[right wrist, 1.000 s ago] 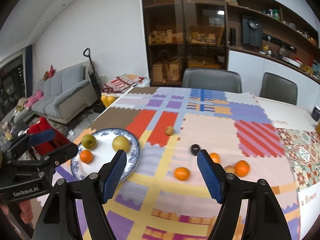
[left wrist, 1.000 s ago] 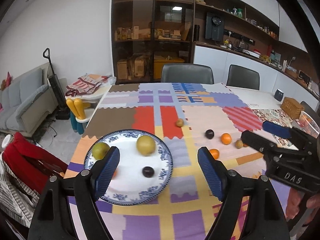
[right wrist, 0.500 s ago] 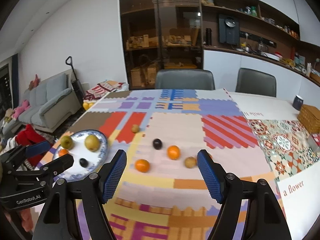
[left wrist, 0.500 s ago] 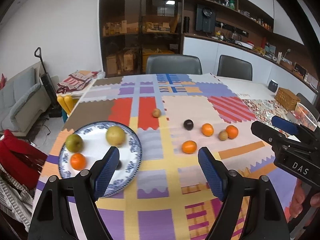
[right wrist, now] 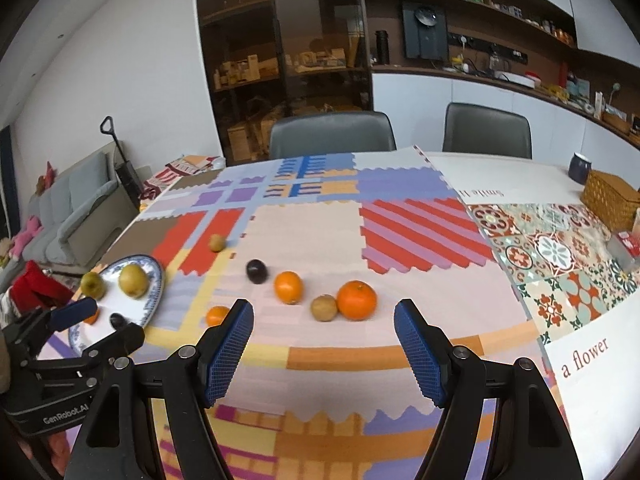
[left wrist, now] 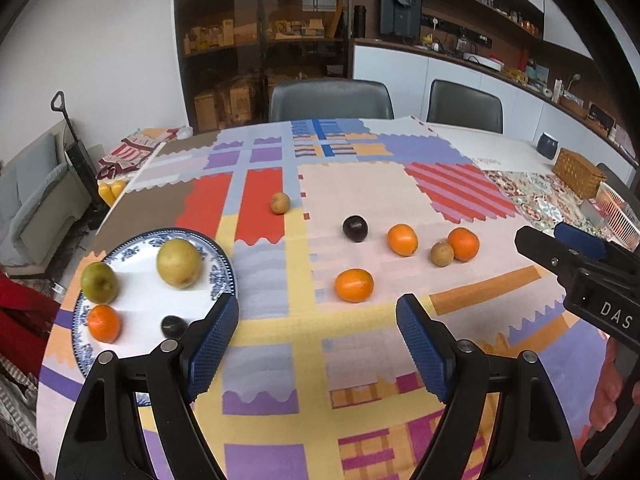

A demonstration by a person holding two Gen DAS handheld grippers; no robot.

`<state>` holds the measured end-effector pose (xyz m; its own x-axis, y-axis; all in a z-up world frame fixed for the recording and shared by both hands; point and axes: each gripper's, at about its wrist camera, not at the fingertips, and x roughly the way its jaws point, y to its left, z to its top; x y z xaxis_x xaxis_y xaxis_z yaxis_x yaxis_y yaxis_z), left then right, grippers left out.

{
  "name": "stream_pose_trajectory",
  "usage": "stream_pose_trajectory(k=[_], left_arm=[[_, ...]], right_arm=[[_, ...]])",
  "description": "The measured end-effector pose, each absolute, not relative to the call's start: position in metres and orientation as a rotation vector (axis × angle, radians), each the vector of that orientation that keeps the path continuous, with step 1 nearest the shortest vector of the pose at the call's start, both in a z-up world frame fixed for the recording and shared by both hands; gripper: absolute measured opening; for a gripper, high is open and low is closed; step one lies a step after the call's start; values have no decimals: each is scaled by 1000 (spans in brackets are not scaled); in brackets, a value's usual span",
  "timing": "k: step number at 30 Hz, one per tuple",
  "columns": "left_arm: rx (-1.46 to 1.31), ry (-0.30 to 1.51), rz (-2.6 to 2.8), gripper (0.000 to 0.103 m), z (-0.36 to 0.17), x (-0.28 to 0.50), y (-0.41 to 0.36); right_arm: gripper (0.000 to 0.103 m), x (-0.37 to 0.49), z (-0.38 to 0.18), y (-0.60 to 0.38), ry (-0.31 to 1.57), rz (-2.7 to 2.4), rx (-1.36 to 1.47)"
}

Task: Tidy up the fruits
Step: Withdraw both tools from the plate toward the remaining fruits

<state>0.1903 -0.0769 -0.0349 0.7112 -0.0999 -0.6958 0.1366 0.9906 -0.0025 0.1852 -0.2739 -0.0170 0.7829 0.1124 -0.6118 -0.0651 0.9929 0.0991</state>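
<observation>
A blue-rimmed white plate (left wrist: 132,312) at the table's left holds a yellow pear (left wrist: 178,263), a green fruit (left wrist: 99,282), a small orange (left wrist: 104,323) and a dark plum (left wrist: 173,325). On the cloth lie three oranges (left wrist: 354,285) (left wrist: 402,239) (left wrist: 463,243), a dark plum (left wrist: 355,228) and two small brown fruits (left wrist: 441,254) (left wrist: 280,203). My left gripper (left wrist: 318,344) is open and empty, above the cloth right of the plate. My right gripper (right wrist: 324,354) is open and empty, just short of an orange (right wrist: 357,300) and a brown fruit (right wrist: 324,308).
The table carries a patchwork cloth (left wrist: 360,188). A wicker basket (right wrist: 610,204), a dark cup (right wrist: 579,168) and a pink crate (left wrist: 619,220) stand at the right. Two grey chairs (right wrist: 332,136) are behind the table. A sofa (right wrist: 68,216) is at the left.
Both grippers have moved right, away from the plate. The left one, above the plate a second ago, is now over the cloth. The right one has neared the loose fruits.
</observation>
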Motion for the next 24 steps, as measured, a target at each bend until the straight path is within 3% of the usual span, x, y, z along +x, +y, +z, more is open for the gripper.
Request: stream_pose_trajectory(k=[14, 24], left_arm=[[101, 848, -128, 81, -81, 230, -103], [99, 871, -117, 80, -96, 250, -106]], right_arm=[[73, 233, -62, -297, 773, 97, 39], [63, 260, -80, -303, 798, 130, 99]])
